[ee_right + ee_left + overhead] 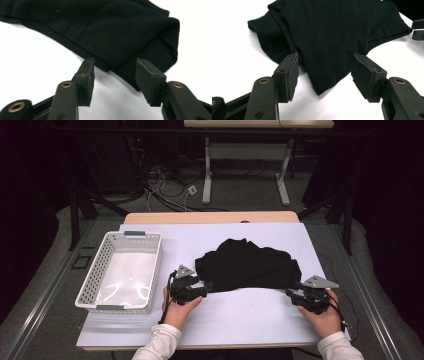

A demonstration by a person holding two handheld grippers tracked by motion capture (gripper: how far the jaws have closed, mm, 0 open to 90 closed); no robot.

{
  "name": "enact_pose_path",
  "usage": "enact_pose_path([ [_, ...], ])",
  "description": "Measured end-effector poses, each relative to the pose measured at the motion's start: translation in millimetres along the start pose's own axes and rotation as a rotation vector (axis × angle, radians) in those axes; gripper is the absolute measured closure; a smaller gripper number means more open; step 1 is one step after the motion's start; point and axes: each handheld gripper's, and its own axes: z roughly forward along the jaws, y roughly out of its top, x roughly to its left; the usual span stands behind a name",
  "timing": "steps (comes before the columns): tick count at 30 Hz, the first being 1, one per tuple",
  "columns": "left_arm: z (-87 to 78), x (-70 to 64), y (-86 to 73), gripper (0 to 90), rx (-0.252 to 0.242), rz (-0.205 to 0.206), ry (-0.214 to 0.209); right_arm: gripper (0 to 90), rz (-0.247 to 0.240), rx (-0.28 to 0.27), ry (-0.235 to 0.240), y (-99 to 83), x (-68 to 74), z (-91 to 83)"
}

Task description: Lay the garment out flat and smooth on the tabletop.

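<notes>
A white counter (240, 312) stood in a dark room with cables on the floor behind. From above, a black garment (247, 265) lay crumpled mid-counter, and a white perforated basket (95, 270) to its left held nothing. Closer in, the left hand-held gripper (324, 72) stood apart around a cloth corner; the right hand-held gripper (115, 72) likewise gaped at the folded hem.

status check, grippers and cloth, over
Left gripper open at black cloth corner. Right gripper open at other corner. White basket left, clear of both.
</notes>
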Motion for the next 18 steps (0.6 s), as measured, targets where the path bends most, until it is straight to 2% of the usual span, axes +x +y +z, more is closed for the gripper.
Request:
enact_pose_path([
  [10, 3.6, -3.8, -2.1, 38.8, 0.005, 0.010, -0.006, 57.1, -0.035, 0.071, -0.003, -1.0, 1.5, 7.0],
  [18, 6.8, -8.4, -3.3, 37.3, 0.017, 0.021, -0.012, 60.4, -0.019, 0.052, -0.045, 1.8, -1.5, 11.2],
])
